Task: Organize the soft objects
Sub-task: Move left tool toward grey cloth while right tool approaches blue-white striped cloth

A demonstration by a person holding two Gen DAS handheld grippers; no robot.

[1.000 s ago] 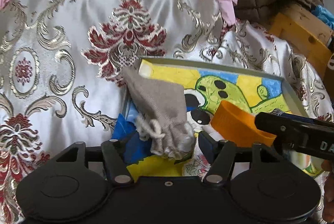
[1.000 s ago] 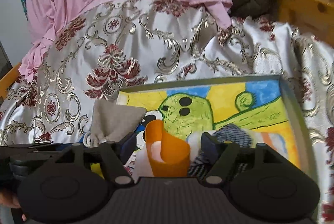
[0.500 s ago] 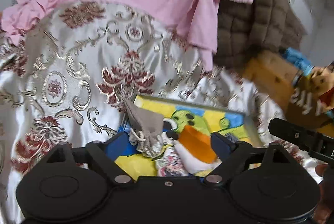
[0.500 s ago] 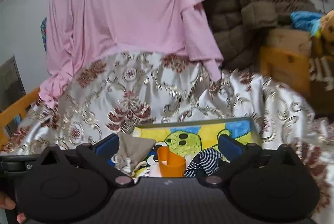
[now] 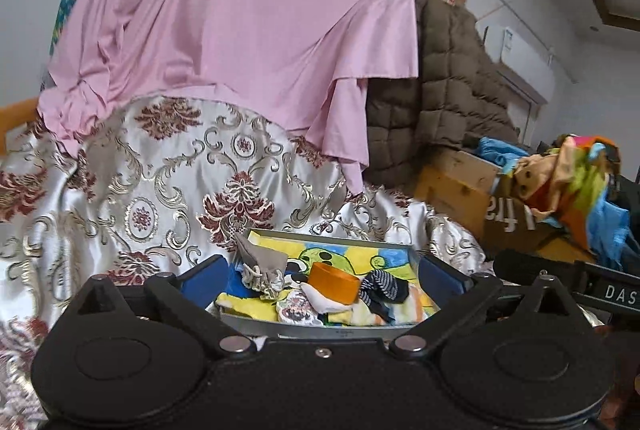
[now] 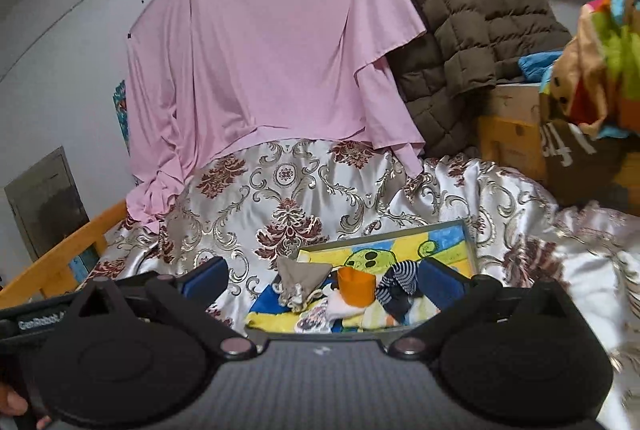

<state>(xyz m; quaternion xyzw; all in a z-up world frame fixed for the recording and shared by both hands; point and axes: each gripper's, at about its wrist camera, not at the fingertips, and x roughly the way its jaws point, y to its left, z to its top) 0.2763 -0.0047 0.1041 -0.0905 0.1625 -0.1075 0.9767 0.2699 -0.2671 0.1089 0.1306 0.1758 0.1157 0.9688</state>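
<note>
A grey tray (image 5: pixel 320 330) with a cartoon print lies on the brocade cloth; it also shows in the right wrist view (image 6: pixel 470 246). In it lie a grey drawstring pouch (image 5: pixel 262 264) (image 6: pixel 300 276), an orange band (image 5: pixel 334 280) (image 6: pixel 356 286), a striped navy sock (image 5: pixel 384 288) (image 6: pixel 396 286) and a white patterned piece (image 5: pixel 298 306) (image 6: pixel 312 320). My left gripper (image 5: pixel 322 280) is open and empty, held back from the tray. My right gripper (image 6: pixel 322 280) is open and empty, also back from the tray.
A silver and red brocade cloth (image 5: pixel 160 189) covers the surface. A pink sheet (image 5: pixel 240 29) hangs behind. A brown quilted jacket (image 5: pixel 440 101), wooden boxes (image 5: pixel 456 185) and a pile of colourful fabric (image 5: pixel 568 181) stand at the right. A wooden rail (image 6: pixel 60 262) runs at the left.
Both grippers have opened wide and pulled back and up from the tray. The pouch, orange band and sock now lie loose in the tray.
</note>
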